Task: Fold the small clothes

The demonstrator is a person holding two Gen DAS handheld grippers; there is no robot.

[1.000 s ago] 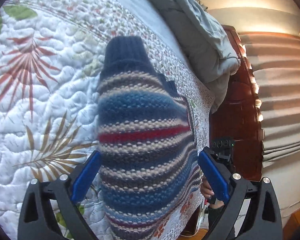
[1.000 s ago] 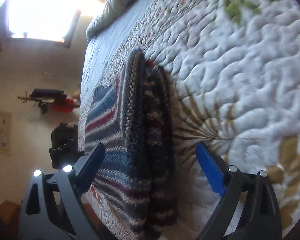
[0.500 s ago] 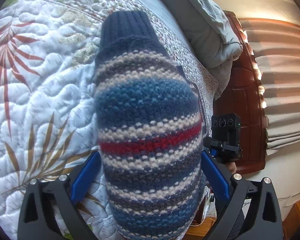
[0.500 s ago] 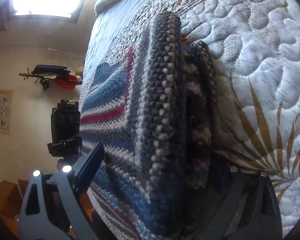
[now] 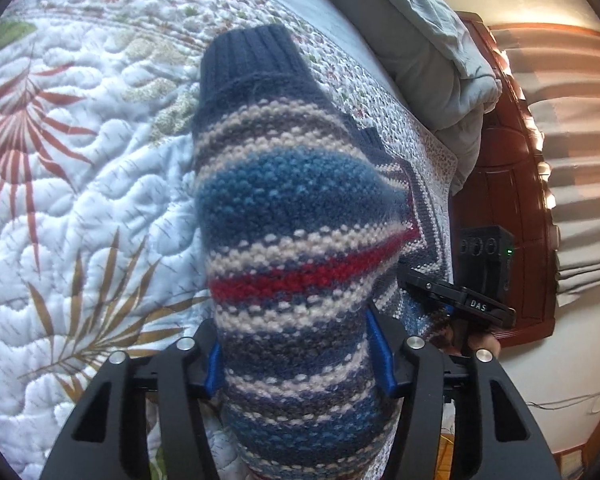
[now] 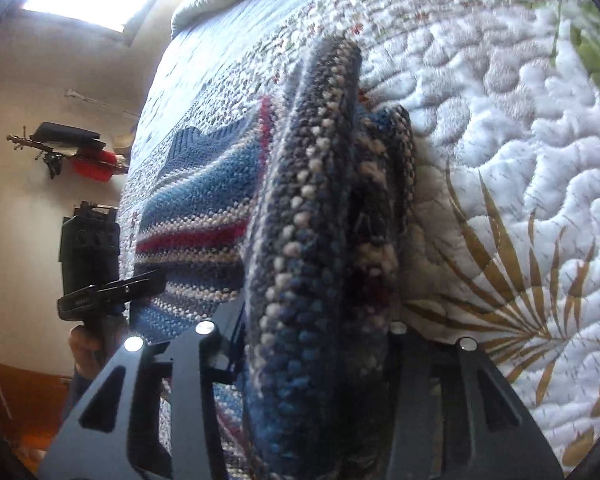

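A small striped knit sweater (image 5: 300,216) in blue, cream, grey and red lies on the quilted bedspread (image 5: 80,168). Its sleeve with a navy ribbed cuff (image 5: 252,60) runs away from me. My left gripper (image 5: 298,354) is shut on the sleeve's near end. In the right wrist view my right gripper (image 6: 316,332) is shut on a thick folded edge of the sweater (image 6: 320,240), bunched between the jaws. The right gripper also shows in the left wrist view (image 5: 460,300), and the left gripper in the right wrist view (image 6: 100,292).
A grey duvet (image 5: 428,60) is heaped at the far end of the bed. A dark wooden bed frame (image 5: 508,216) stands at the right edge, with curtains (image 5: 572,168) beyond. The bed edge drops off beside the sweater.
Both grippers moved in over the sweater and closed: the left on the sleeve, the right on the folded edge. The knit now bunches up between the jaws.
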